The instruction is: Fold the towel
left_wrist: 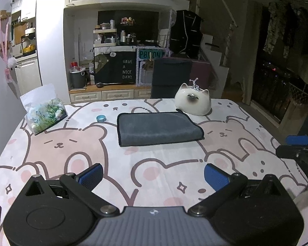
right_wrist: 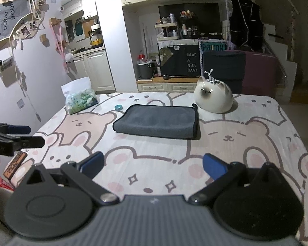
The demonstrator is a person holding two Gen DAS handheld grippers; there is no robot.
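Note:
A grey towel (left_wrist: 158, 128) lies folded into a flat rectangle on the bear-print tablecloth (left_wrist: 154, 164), near the middle of the table; it also shows in the right wrist view (right_wrist: 157, 121). My left gripper (left_wrist: 154, 176) is open and empty, held above the table's near edge, well short of the towel. My right gripper (right_wrist: 153, 165) is open and empty too, also back from the towel. The right gripper shows at the right edge of the left wrist view (left_wrist: 297, 147); the left gripper shows at the left edge of the right wrist view (right_wrist: 16, 137).
A white cat-shaped ceramic holder (left_wrist: 193, 101) stands just behind the towel's far right corner. A clear bag of green and white bits (left_wrist: 44, 112) stands at the far left. A small blue ring (left_wrist: 101, 118) lies left of the towel. A dark chair (left_wrist: 171, 78) is behind the table.

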